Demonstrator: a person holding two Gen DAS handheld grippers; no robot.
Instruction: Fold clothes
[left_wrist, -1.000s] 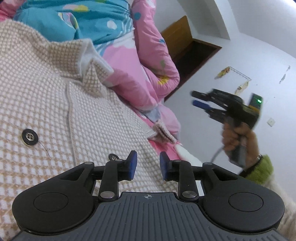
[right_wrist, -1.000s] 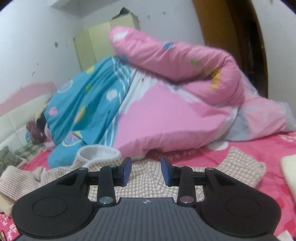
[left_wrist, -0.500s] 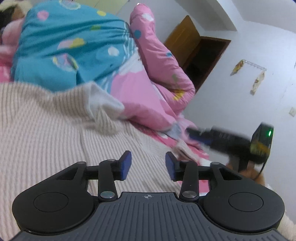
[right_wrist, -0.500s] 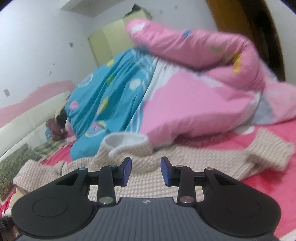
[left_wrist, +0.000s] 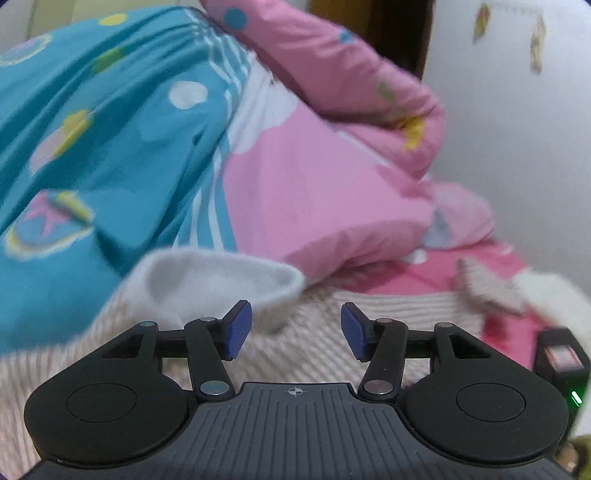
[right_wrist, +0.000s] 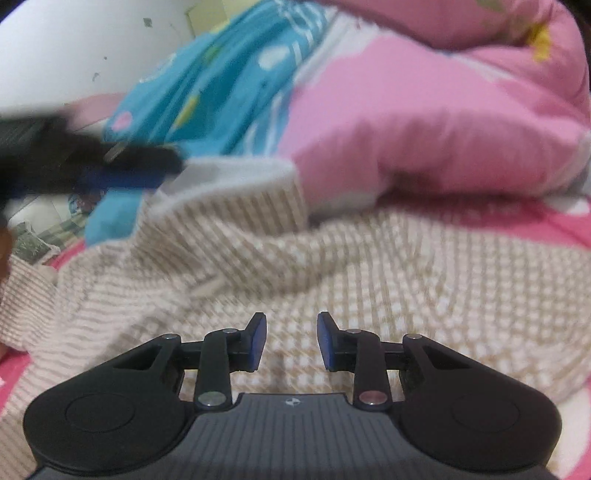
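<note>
Left tool (left_wrist: 296, 330) wide, right tool (right_wrist: 291, 341) narrower, both empty; checked coat (right_wrist: 369, 266) on pink bed (left_wrist: 491, 266), white wall (left_wrist: 517, 129).

The garment (right_wrist: 369, 266) was woven in a small beige-and-white check, and its turned-out collar lining (left_wrist: 218, 277) was plain white. Behind it the quilt (left_wrist: 314, 192) was split in colour: one side pink with white cloud-like patches and a few yellow and blue spots, the other side (left_wrist: 92, 140) turquoise with white stripes and dots in white, yellow and green. The bed sheet (right_wrist: 546, 218) was a deeper pink with white marks. Both grippers' bodies were black, and their finger pads (left_wrist: 238, 328) were dark blue.
</note>
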